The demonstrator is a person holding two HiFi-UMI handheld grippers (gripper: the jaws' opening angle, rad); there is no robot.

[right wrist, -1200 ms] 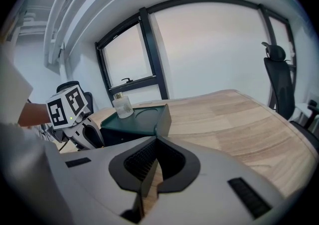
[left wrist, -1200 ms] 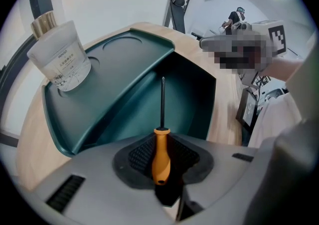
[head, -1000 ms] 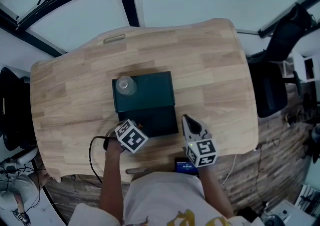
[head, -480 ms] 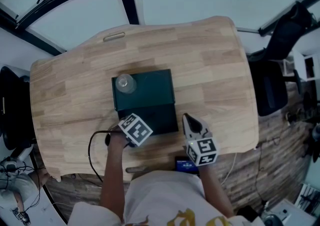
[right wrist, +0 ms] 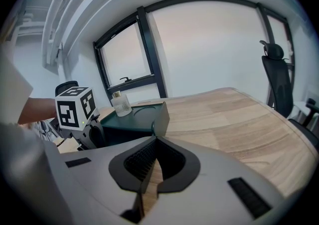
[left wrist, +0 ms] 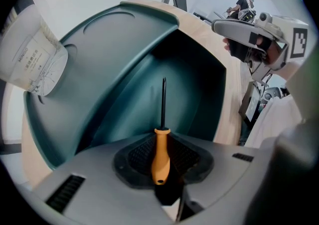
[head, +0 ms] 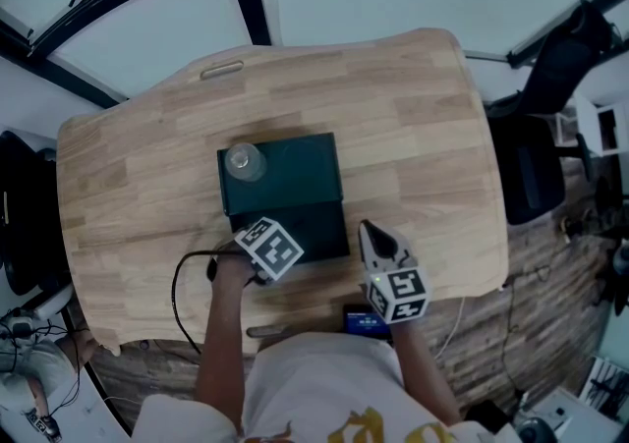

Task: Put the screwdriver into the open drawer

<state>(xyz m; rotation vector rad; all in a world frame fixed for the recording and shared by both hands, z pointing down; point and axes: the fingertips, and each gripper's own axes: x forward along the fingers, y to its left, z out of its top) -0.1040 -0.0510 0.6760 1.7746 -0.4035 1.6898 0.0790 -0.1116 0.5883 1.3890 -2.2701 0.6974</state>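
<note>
A: Where is the screwdriver (left wrist: 160,149)?

B: In the left hand-held gripper (left wrist: 162,163). In the left gripper view the two pads pinch its orange handle at the lower centre of the frame. The thin dark shaft points straight up the frame, over the inside of the drawer (left wrist: 192,84).

A: Does the tip touch the drawer?

B: I cannot tell. The shaft shows against the dark green inner wall, and that is all.

A: How do things lie in the head view?

B: A dark green cabinet (head: 280,176) sits in the middle of the desk (head: 423,137), with the drawer pulled out towards the bottom of the frame. The left hand-held gripper's marker cube is at the drawer's lower left corner. The screwdriver itself is hidden there.

A: And the other one?

B: The right hand-held gripper (head: 371,238) is just to the right of the drawer, at the lower centre of the frame. In the right gripper view its jaws are pressed together at the tips with nothing between them, pointing past the cabinet's right side.

A: Anything else on the desk?

B: A clear bottle (head: 244,162) stands upright on the cabinet's upper left corner. A black cable (head: 182,284) loops at the lower left. An office chair (head: 541,137) stands beyond the desk at the right edge of the frame.
</note>
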